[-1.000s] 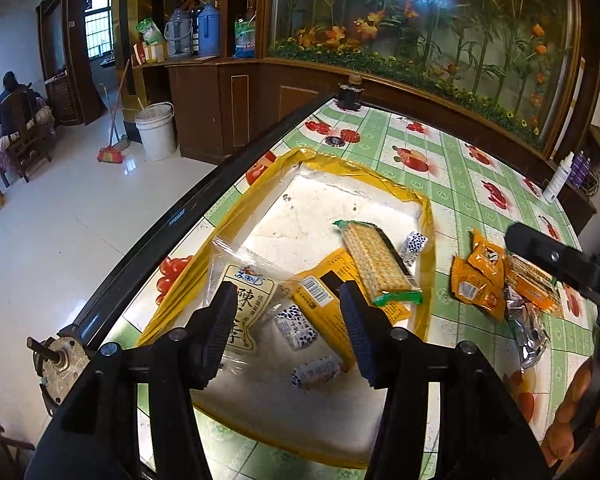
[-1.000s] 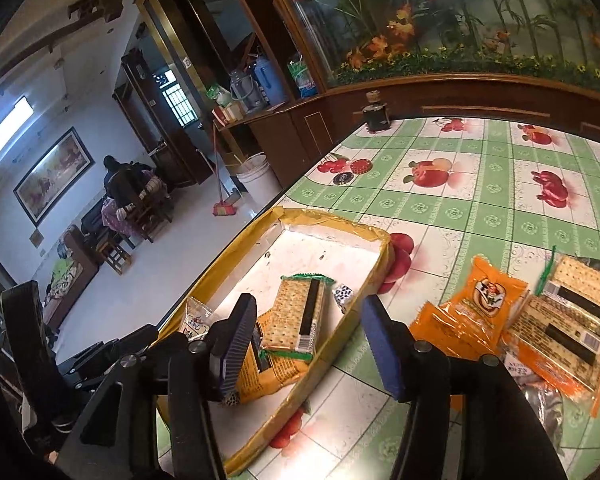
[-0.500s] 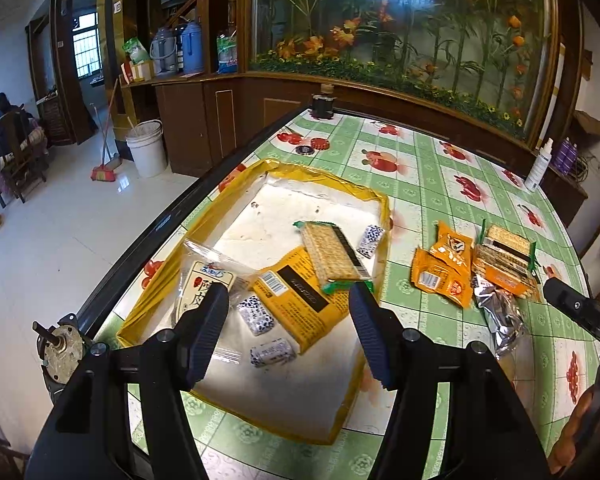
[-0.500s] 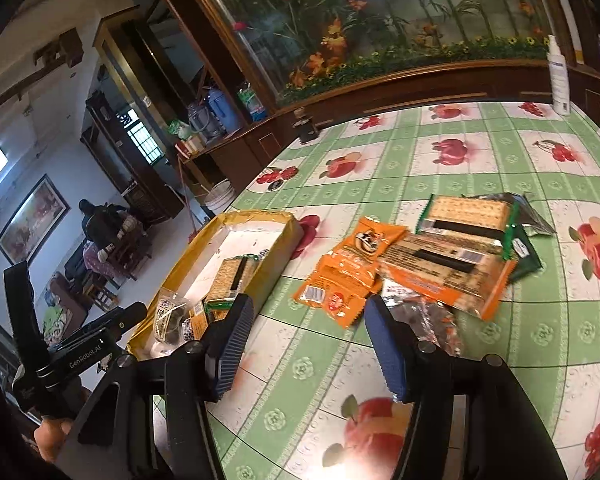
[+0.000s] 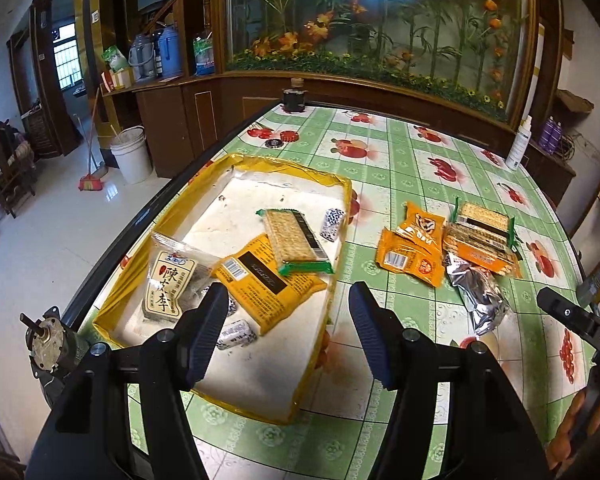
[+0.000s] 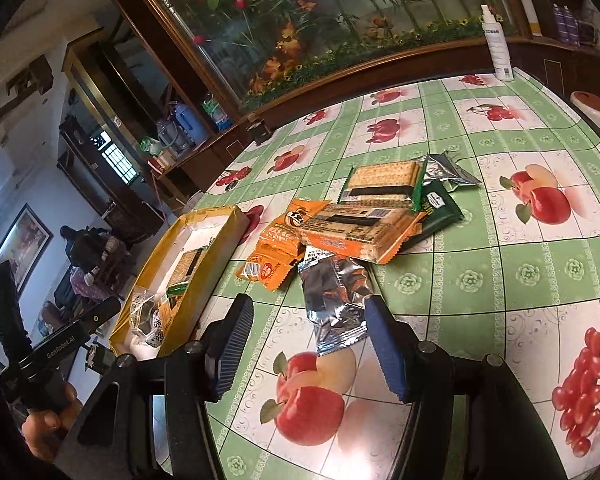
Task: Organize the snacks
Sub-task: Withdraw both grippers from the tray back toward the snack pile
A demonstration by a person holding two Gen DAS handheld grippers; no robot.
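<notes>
A yellow-rimmed tray (image 5: pixel 342 216) on the table holds a green-edged cracker pack (image 5: pixel 290 236), an orange packet (image 5: pixel 268 280), a clear bag with Chinese print (image 5: pixel 168 284) and small blue-white candies (image 5: pixel 332 224). My left gripper (image 5: pixel 286 332) is open and empty above the tray's near right side. To the tray's right lies a loose pile: orange packets (image 6: pixel 276 256), cracker packs (image 6: pixel 364 224) and a silver foil packet (image 6: pixel 336 304). My right gripper (image 6: pixel 308 348) is open and empty, just short of the foil packet. The tray also shows in the right wrist view (image 6: pixel 216 256).
The table has a green fruit-print cloth (image 6: pixel 500 264). A white spray bottle (image 6: pixel 498 44) stands at its far edge, a dark jar (image 5: pixel 294 100) at the far left corner. A small motor (image 5: pixel 46 340) sits by the near left edge. A flower-painted cabinet stands behind.
Both grippers have pulled back and up from the tray. The right gripper swung right, from over the tray to the loose pile, and now faces the foil packet. Both stayed open.
</notes>
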